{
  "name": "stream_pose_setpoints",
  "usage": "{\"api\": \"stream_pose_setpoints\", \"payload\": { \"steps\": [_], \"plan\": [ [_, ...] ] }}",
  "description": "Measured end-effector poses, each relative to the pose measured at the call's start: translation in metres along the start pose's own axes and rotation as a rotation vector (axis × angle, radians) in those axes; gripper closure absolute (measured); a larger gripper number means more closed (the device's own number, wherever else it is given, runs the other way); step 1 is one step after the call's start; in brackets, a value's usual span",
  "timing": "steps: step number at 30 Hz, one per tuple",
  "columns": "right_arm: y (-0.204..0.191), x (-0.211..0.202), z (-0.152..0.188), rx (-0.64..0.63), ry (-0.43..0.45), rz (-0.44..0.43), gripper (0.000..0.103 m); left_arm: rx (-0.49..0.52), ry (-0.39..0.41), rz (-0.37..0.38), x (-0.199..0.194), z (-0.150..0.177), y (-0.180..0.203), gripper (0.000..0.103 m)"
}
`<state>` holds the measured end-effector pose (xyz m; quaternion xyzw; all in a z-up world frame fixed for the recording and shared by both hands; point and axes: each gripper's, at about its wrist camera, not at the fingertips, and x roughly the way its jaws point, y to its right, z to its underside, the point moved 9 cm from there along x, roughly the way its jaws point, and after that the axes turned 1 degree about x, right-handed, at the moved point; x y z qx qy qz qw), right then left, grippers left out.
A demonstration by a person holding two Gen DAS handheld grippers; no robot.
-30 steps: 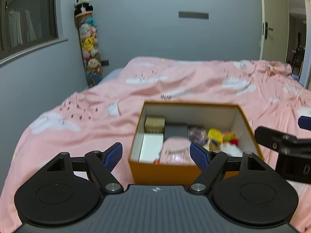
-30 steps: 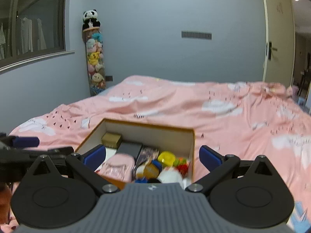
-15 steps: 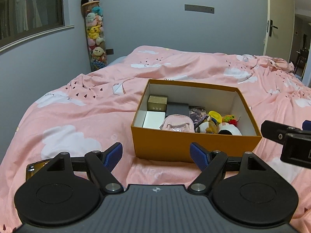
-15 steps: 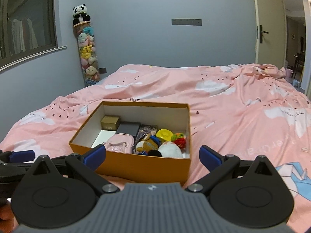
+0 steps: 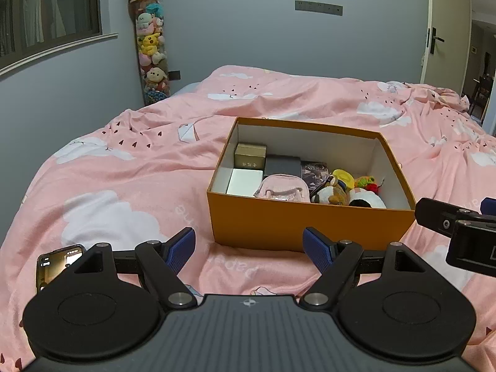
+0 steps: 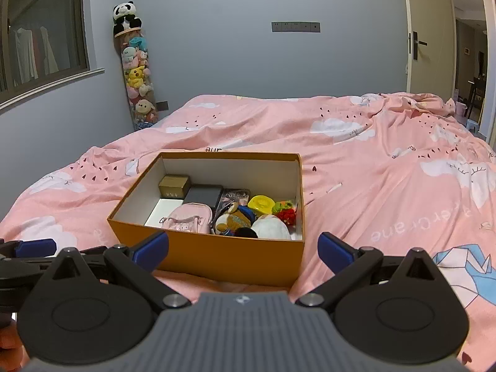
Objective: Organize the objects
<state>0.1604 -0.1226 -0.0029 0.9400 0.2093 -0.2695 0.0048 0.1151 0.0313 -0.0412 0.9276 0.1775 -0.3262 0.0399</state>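
An open orange box (image 5: pixel 307 224) (image 6: pixel 217 255) sits on the pink bed. Inside it lie a gold box (image 5: pixel 250 155), a dark box (image 5: pixel 283 164), a white box (image 5: pixel 245 181), a pink pouch (image 5: pixel 283 187) (image 6: pixel 187 218), a yellow toy (image 5: pixel 344 177), plush toys (image 6: pixel 238 220) and a white ball (image 6: pixel 269 228). My left gripper (image 5: pixel 249 249) is open and empty, just short of the box's near wall. My right gripper (image 6: pixel 243 248) is open and empty, also in front of the box.
A phone (image 5: pixel 57 262) with a lit screen lies on the bedspread (image 5: pixel 124 186) at the near left. A tall tube of plush toys (image 5: pixel 150 49) stands against the far wall. A door (image 6: pixel 427 37) is at the right.
Both grippers have pulled back and risen from the box, which now shows farther off and lower in both views. The phone has come into the left view. Both stay open.
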Motion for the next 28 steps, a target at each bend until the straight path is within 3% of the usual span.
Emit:
{"api": "stream_pose_setpoints", "payload": {
  "steps": [28],
  "plan": [
    [-0.0011,0.0008,-0.0004,-0.010,-0.001,-0.005,0.001,0.022,0.014,0.012,-0.0047,-0.0025,0.0050,0.011]
  ]
}}
